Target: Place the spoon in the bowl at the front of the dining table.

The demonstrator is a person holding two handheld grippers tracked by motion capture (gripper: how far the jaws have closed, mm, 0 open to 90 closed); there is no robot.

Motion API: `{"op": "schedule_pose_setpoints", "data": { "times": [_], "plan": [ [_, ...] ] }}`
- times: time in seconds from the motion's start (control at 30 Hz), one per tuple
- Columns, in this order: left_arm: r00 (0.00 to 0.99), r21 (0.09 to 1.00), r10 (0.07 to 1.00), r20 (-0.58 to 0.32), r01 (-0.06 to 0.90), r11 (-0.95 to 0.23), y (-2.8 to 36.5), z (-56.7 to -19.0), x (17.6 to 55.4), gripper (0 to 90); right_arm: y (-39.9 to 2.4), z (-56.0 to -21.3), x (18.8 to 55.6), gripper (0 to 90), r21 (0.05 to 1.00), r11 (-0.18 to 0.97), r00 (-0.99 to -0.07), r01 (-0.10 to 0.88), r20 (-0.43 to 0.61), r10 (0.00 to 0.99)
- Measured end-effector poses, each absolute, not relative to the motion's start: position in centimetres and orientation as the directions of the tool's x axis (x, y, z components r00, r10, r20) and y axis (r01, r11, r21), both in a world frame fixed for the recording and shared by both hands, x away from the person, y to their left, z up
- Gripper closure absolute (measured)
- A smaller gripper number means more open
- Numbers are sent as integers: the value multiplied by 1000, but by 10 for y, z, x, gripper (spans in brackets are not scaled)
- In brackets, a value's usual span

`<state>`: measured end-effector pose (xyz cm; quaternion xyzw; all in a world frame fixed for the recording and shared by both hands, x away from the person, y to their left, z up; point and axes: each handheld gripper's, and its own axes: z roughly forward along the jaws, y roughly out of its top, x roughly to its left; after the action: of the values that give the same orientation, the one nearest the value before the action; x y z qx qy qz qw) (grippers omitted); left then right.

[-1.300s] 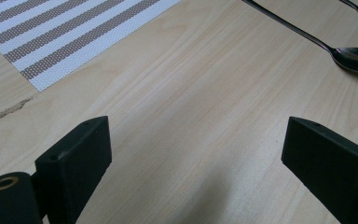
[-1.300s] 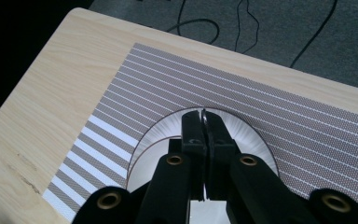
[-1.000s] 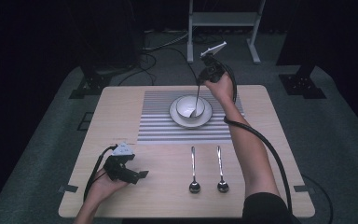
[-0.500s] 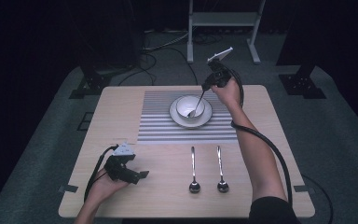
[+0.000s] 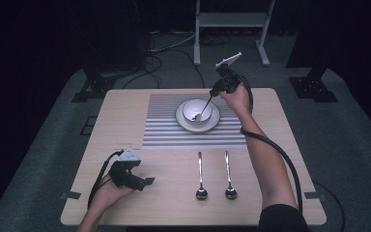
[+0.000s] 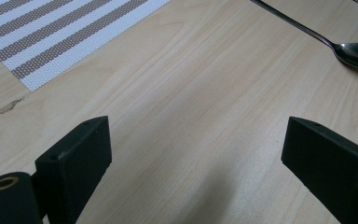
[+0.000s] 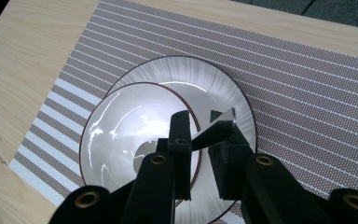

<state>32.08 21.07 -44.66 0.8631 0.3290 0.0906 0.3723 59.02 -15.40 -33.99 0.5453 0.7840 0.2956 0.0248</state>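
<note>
While the right gripper (image 5: 215, 91) hangs over the far side of the table (image 5: 125, 116), a metal spoon (image 5: 204, 110) leans out of the white bowl (image 5: 196, 109), its scoop down inside the bowl and its handle slanting up between the black jaws. Seen from the right gripper view, those jaws have just been easing apart; the flat handle (image 7: 212, 130) sits in the narrow gap, and I can't tell whether the pads still press on it. The bowl is glossy, with a thin dark line around its rim, and it stands on a round white plate (image 5: 216, 121) with fine radial streaks. Under the plate lies a woven placemat (image 5: 164, 130), striped brown and white. Nearer the person, two more polished spoons (image 5: 200, 179) lie side by side on the pale wood, scoops toward the near edge. Down at the near left, the left gripper (image 5: 142, 182) rests on the bare wood, its blunt black jaws spread wide with nothing between them.
</note>
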Motion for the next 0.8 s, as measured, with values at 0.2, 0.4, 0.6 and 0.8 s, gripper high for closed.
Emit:
{"op": "schedule_pose_setpoints", "data": {
  "times": [0.2,0.4,0.6,0.8],
  "plan": [
    [768,701,634,-88,500,-509,211,-447,321,73,-154,-343,591,758,479,240,-405,844,277,872],
    [769,699,633,-87,499,-511,210,-447,321,73,-155,-349,591,731,466,243,-402,851,279,872],
    [771,699,630,-90,500,-512,209,-448,321,73,-159,-355,591,713,451,247,-402,858,289,869],
    [771,699,630,-89,499,-512,209,-448,322,73,-162,-358,589,708,438,254,-403,862,291,868]
  ]
}}
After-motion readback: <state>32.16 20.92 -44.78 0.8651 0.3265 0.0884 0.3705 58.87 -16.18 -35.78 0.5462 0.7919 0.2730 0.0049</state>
